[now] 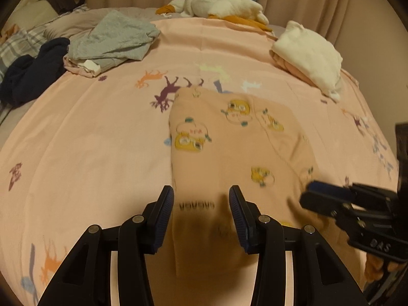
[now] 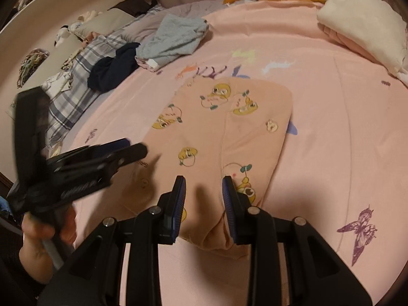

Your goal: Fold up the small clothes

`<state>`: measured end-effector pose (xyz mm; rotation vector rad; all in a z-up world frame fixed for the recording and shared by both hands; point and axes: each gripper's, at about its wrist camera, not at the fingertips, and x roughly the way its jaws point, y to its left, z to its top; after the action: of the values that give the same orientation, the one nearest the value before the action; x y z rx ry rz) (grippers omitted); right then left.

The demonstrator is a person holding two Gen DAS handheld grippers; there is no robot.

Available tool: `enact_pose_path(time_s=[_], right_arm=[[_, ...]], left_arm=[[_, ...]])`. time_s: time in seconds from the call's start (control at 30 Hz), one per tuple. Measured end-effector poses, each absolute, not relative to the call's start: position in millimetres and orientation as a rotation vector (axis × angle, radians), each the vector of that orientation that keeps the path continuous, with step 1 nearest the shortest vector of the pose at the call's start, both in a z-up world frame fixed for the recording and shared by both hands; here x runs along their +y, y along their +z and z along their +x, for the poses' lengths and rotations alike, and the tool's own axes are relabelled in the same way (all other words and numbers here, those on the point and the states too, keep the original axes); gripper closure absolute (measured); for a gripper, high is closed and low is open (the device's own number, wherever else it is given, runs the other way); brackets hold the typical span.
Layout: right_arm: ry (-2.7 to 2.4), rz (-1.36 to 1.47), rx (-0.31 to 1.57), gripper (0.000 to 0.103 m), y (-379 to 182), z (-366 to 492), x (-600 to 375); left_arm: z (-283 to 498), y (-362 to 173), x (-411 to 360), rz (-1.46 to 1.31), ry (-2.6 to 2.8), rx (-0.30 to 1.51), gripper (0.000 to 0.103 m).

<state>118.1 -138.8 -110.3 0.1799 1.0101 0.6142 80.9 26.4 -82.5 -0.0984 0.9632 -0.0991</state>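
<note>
A small peach garment point(image 1: 229, 137) printed with yellow cartoon figures lies flat on the pink bedspread point(image 1: 89, 140), its near end toward me. My left gripper point(image 1: 201, 190) hovers open over that near end, and the cloth shows below the gap between its fingers. In the right wrist view the same garment point(image 2: 229, 127) stretches away from my right gripper point(image 2: 204, 179), which is also open above the near hem with nothing pinched. The right gripper point(image 1: 309, 191) enters the left wrist view from the right. A hand holds the blurred left gripper point(image 2: 137, 150) at the left.
At the far left of the bed lie a crumpled grey garment point(image 1: 114, 40) and a navy one point(image 1: 33, 74). A white and pink folded pile point(image 1: 308, 53) sits far right. A white plush toy point(image 1: 221, 5) lies at the back, and a plaid pillow point(image 2: 74, 94) at the left.
</note>
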Motion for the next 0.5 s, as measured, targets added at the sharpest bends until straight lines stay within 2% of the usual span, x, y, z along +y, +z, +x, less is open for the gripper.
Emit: enact_pose_path(time_s=[0.13,0.43,0.5], right_arm=[[0.589,0.158,1.056,0.077,-123.8,115.1,-133.5],[0.576,0.125,1.099,0.077,-132.1,102.9,-135.5],[0.570,0.127,1.100,0.075,-128.3,98.1,-137.9]], left_arm=[[78.4,-97.1,23.6,-0.083,-0.092,1.011,0.059],[65.9,-105.0,24.3,-0.074,-0.073,1.040,0.059],[62.5,-101.2,24.1,-0.068,-0.063,1.038,0.059]])
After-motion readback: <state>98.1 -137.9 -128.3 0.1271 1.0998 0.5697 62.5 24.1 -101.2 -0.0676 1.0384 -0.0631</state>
